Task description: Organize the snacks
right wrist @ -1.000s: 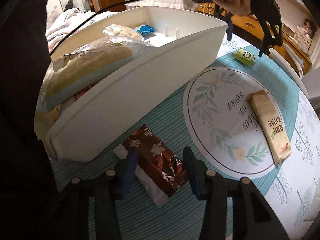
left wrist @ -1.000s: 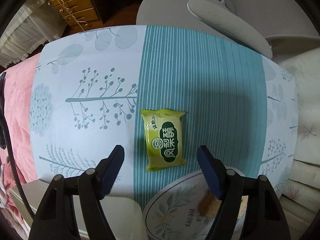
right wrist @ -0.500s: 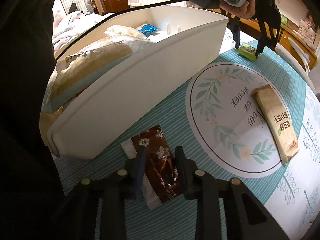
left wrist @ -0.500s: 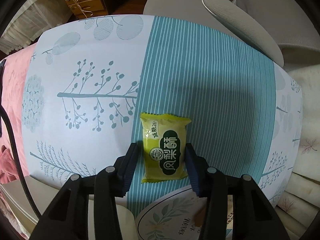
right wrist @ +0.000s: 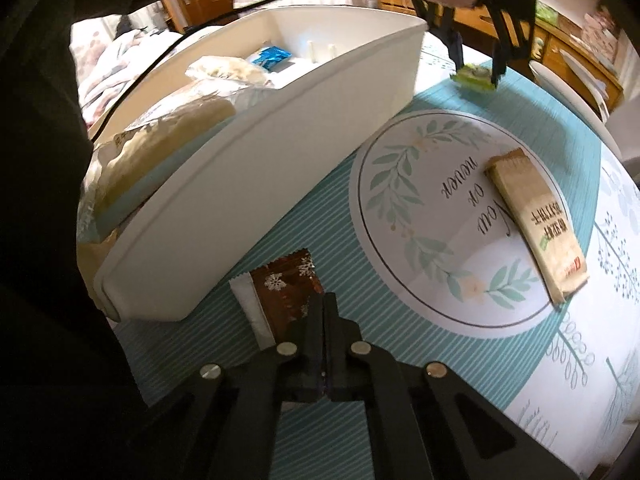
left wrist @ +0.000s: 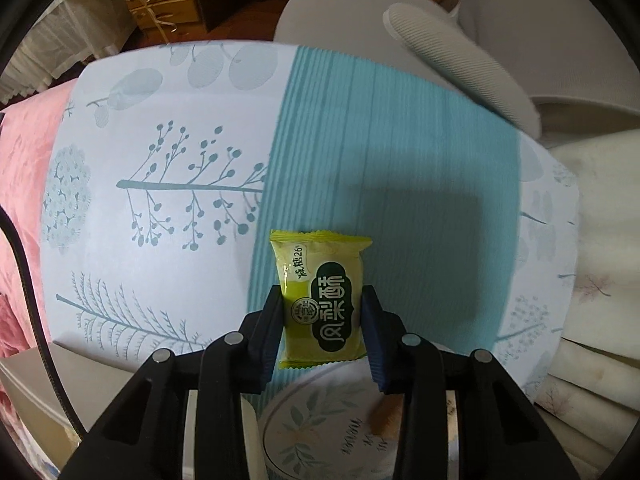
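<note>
Since both packets look bound for the bin [right wrist: 280, 152], each tool grips one: left tool [left wrist: 322, 316] squeezes the green packet [left wrist: 320, 296], right tool [right wrist: 323, 312] pinches the brown packet [right wrist: 286, 286]. Bin sits at ten o'clock of the right tool, on the counter [right wrist: 360, 380].

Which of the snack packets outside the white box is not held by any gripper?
The tan packet on the round mat; the yellow-green packet and the brown snowflake packet are each gripped.
</note>
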